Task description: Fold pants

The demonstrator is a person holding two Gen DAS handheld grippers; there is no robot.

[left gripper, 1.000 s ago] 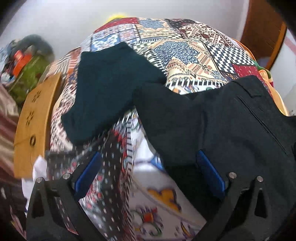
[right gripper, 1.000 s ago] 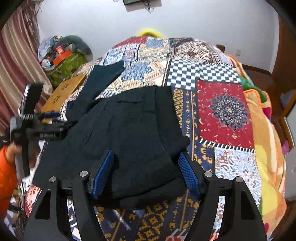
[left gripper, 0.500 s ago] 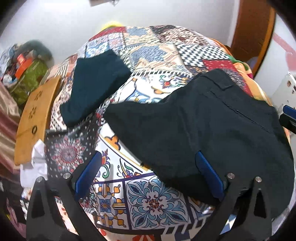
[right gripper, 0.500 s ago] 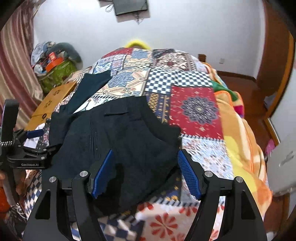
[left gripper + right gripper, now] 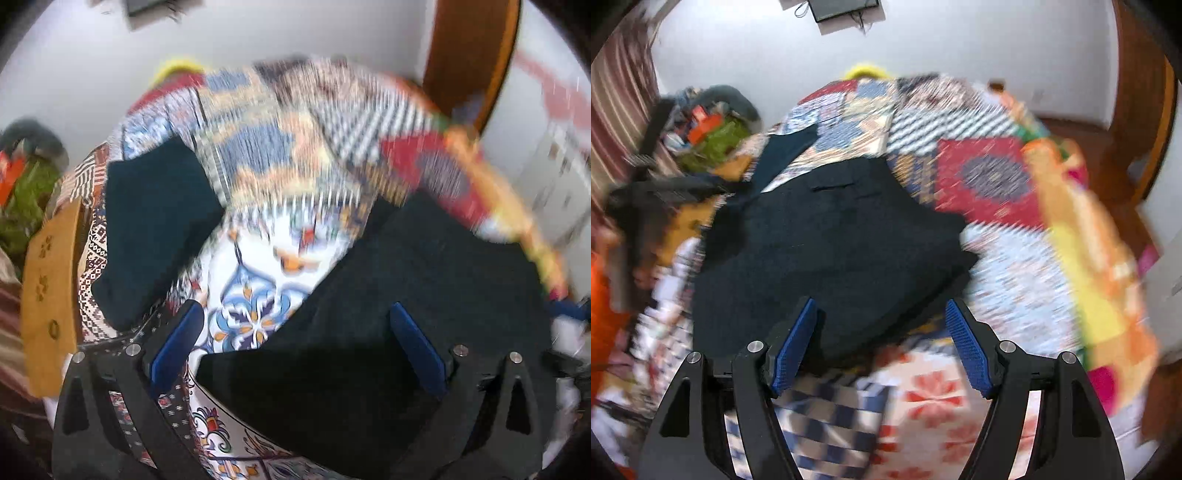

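Observation:
Black pants (image 5: 424, 295) lie spread on the patchwork quilt (image 5: 258, 295); the picture is blurred by motion. My left gripper (image 5: 295, 314) hovers open over their left edge, with its right finger above the cloth and its left finger above bare quilt. In the right wrist view the pants (image 5: 842, 243) fill the middle. My right gripper (image 5: 881, 308) stands open over their thick near edge, and its pads do not press on it. The left gripper (image 5: 657, 192) shows as a dark blur at the far left, above an orange sleeve (image 5: 602, 314).
A folded dark teal garment (image 5: 155, 229) lies on the quilt left of the pants. A wooden board (image 5: 48, 295) stands along the bed's left side, with a green and orange heap (image 5: 713, 136) behind it. A wooden door (image 5: 472, 55) is at the back right.
Both grippers have drawn back toward the near side of the bed. More bare quilt now shows between the left fingers. The pants lie further from the right gripper, still flat.

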